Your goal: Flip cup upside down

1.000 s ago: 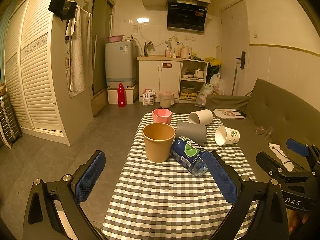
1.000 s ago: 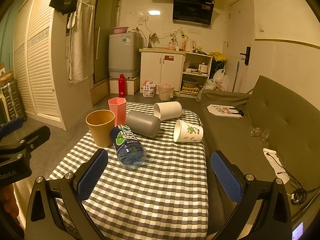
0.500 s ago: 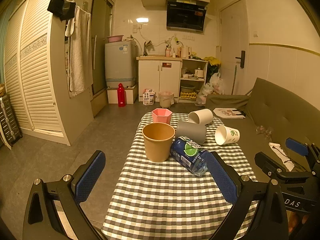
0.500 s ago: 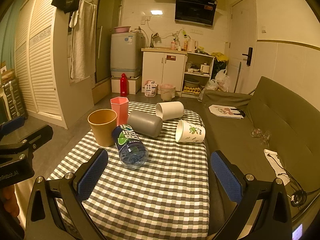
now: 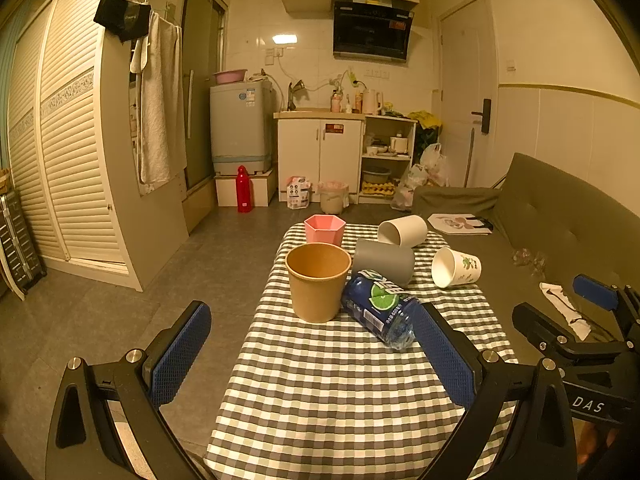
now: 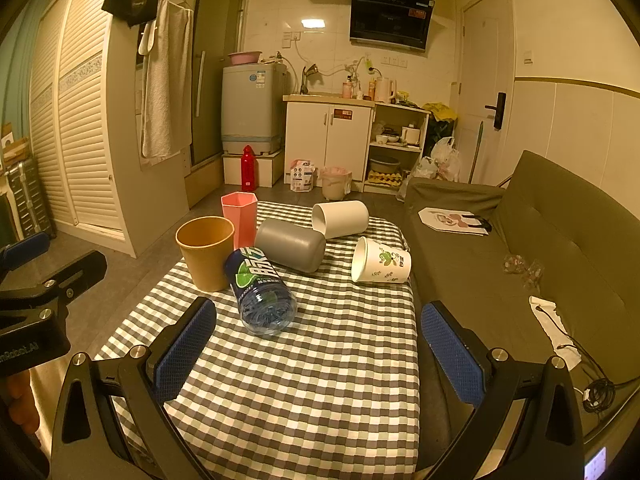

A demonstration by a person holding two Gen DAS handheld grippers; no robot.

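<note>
Left tool [image 5: 310, 346] spread wide, empty, low in frame over checkered bench [image 5: 340, 392]. Brown paper cup [image 5: 318, 282] upright, mid-frame, touching lying blue bottle [image 5: 378, 308]. Pink hexagonal cup [image 5: 324, 230] upright behind; grey cup [image 5: 384, 260], white cup [image 5: 402, 231], printed paper cup [image 5: 456, 267] on sides. Right tool [image 6: 318, 350] spread, empty.

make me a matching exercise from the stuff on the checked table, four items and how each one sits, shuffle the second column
Items:
1. brown paper cup
2. grey cup
3. blue bottle
4. leaf-print paper cup

States:
A. on its side, closed base toward the right wrist camera
B. upright, mouth up
C. on its side, apart from the others, nearest the sofa
D. on its side, against the brown cup

Pairs: 1-B, 2-A, 3-D, 4-C
</note>
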